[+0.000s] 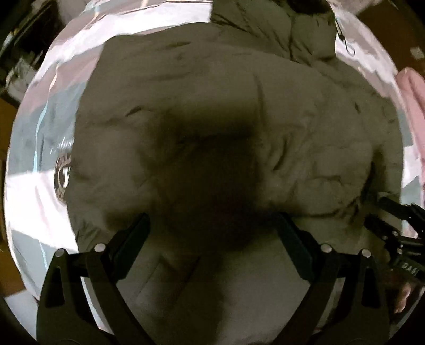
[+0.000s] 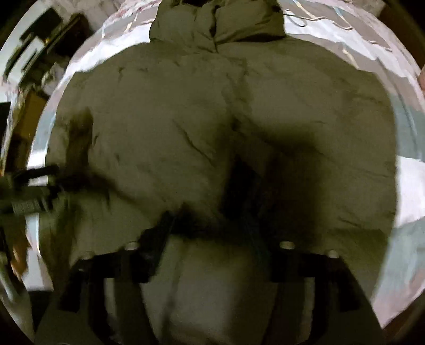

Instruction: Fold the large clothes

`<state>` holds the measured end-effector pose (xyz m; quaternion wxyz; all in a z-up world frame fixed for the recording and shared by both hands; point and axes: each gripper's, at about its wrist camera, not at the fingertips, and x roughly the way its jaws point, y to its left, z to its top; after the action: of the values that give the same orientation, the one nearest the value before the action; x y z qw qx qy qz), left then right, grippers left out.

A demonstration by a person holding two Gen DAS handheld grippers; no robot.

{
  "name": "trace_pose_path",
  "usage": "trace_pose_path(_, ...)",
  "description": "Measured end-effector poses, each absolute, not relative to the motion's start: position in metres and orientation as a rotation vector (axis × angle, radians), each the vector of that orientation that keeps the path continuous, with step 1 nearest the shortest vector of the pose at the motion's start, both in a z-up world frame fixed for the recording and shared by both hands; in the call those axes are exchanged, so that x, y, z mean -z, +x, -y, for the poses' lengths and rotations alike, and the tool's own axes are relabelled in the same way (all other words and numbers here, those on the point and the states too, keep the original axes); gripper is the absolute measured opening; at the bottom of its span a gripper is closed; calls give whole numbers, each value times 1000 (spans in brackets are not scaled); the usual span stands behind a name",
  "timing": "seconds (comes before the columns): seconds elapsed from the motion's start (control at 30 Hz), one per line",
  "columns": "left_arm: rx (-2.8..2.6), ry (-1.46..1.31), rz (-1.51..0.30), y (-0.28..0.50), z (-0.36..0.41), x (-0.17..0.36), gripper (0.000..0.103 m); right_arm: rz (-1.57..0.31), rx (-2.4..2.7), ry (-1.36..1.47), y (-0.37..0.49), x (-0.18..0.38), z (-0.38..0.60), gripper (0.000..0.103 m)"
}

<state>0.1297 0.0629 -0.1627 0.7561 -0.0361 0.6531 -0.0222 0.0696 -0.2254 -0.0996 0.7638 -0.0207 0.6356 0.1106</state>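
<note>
Pale crinkled sheet (image 1: 32, 191) covers the surface. Left hand-held gripper (image 1: 212, 228): jaws spread wide, gripping nothing, poised over the olive puffer jacket (image 1: 212, 111). Right hand-held gripper (image 2: 212, 225): jaws likewise apart, blurred, low over the same jacket. Hood (image 2: 217, 24) at twelve o'clock. Pink cloth (image 1: 411, 100) at three o'clock.

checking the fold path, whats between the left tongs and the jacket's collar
Only the olive puffer jacket itself: its quilted body fills the stretch from the open left tongs up to the collar, seen in the left wrist view.
</note>
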Motion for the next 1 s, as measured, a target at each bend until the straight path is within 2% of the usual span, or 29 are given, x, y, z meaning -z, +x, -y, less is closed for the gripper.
trace_pose_path(0.07,72,-148,-1460,120,-77,168,97,-1348,-135,-165,66,94,243,68)
trace_pose_path(0.13,91,-193,-1530,110,-85,183,97,-1404,-57,-181,64,103,257,68)
trace_pose_path(0.23,73,-75,-1634,105,-84,211,97,-1605,-17,-161,63,153,272,68)
trace_pose_path(0.37,75,67,-1647,103,-73,223,99,-1618,1,-292,62,188,256,76)
trace_pose_path(0.43,59,48,-1637,104,-78,212,99,-1607,-2,-280,64,177,258,76)
trace_pose_path(0.6,88,80,-1576,91,-76,180,99,-1501,-164,-36,51,119,261,76)
trace_pose_path(0.67,99,103,-1593,77,-70,183,99,-1550,-203,-29,43,133,253,76)
trace_pose_path(0.8,94,201,-1630,67,-58,204,101,-1659,-172,-215,31,188,229,78)
trace_pose_path(0.9,81,222,-1623,66,-57,203,101,-1647,-192,-257,34,185,223,79)
trace_pose_path(1.0,64,180,-1563,66,-59,182,101,-1568,-214,-142,52,158,233,79)
